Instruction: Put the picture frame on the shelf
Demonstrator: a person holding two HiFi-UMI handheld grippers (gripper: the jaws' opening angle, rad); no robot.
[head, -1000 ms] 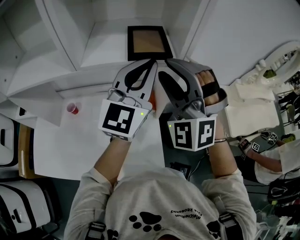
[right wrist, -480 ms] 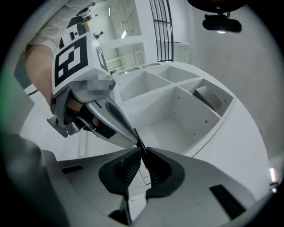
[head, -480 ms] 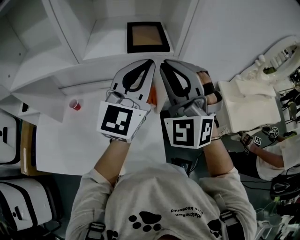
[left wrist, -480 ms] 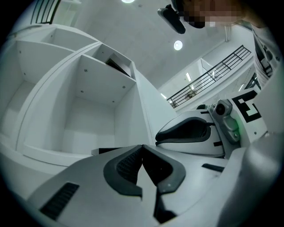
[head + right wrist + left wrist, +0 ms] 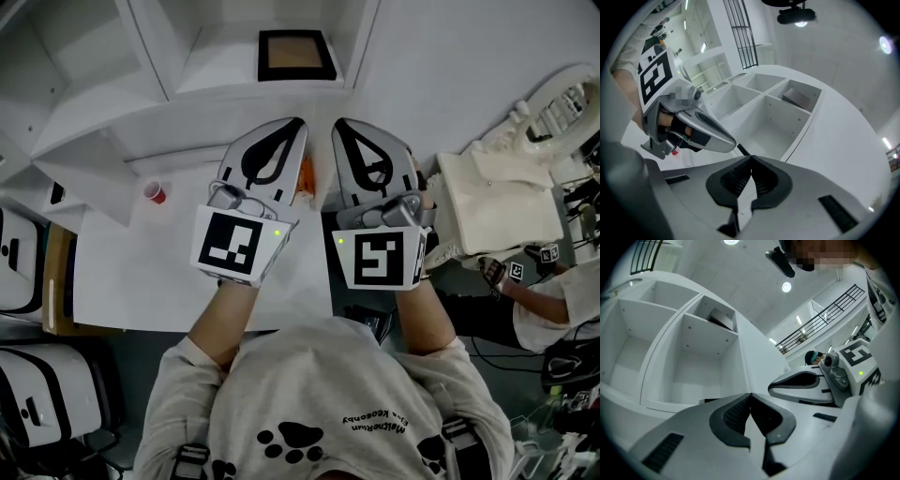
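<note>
The picture frame (image 5: 294, 55), black-edged with a brown panel, stands in a compartment of the white shelf (image 5: 202, 103) at the top of the head view. It also shows in the left gripper view (image 5: 719, 318) and the right gripper view (image 5: 799, 97). My left gripper (image 5: 298, 123) and right gripper (image 5: 339, 123) hover side by side over the table, short of the shelf and apart from the frame. Both are shut with nothing between the jaws, as each gripper's own view confirms for the left gripper (image 5: 750, 394) and the right gripper (image 5: 751, 158).
A small red cup (image 5: 154, 192) stands on the white table (image 5: 141, 281) to the left. An orange object (image 5: 306, 178) lies between the grippers. White bulky items (image 5: 497, 206) sit at the right, and another person (image 5: 544, 314) is beyond them.
Both grippers have drawn back from the shelf and the frame, toward the person. The right gripper's jaws have closed from wide open to shut.
</note>
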